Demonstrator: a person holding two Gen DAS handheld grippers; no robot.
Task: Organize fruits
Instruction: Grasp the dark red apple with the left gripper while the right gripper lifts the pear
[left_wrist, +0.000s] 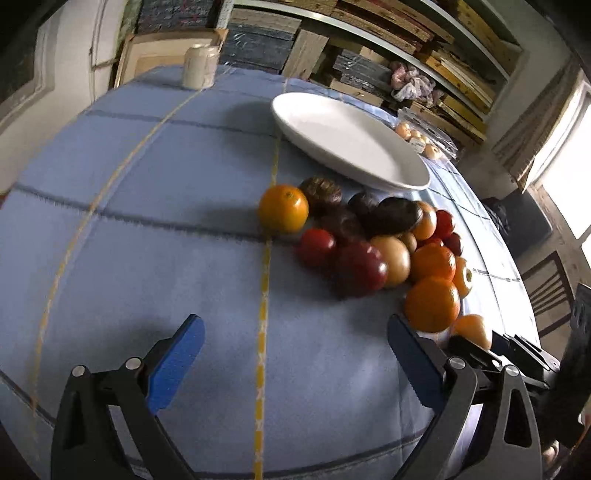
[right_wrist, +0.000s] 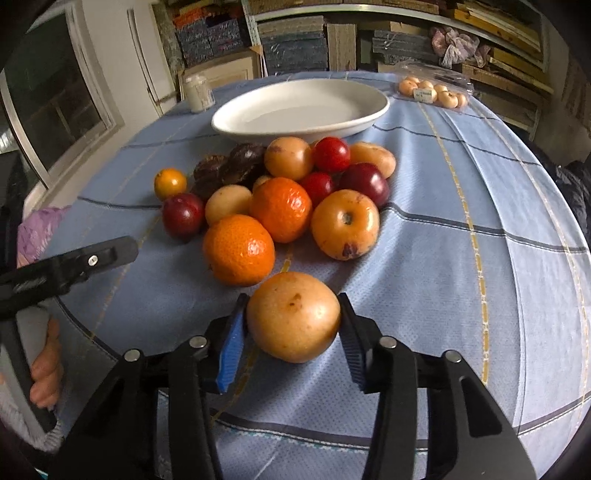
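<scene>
- In my left wrist view the blue tablecloth (left_wrist: 147, 258) lies bare across the whole left and centre of the frame, wide room to pass
- The fruit pile (left_wrist: 373, 243) blocks centre-right, touching the white plate (left_wrist: 347, 140) behind it
- A pale jar (left_wrist: 197, 66) stands alone at upper left
- In my right wrist view the cloth at right is bare; the left gripper (right_wrist: 74, 266) juts in at mid-left

Matt woven blue checked tablecloth (right_wrist: 424, 258); glossy white ceramic oval dish (right_wrist: 369, 110) — smooth. Dimpled, shiny orange mandarin (right_wrist: 238, 249); rough stacked wooden boards (left_wrist: 461, 70).
</scene>
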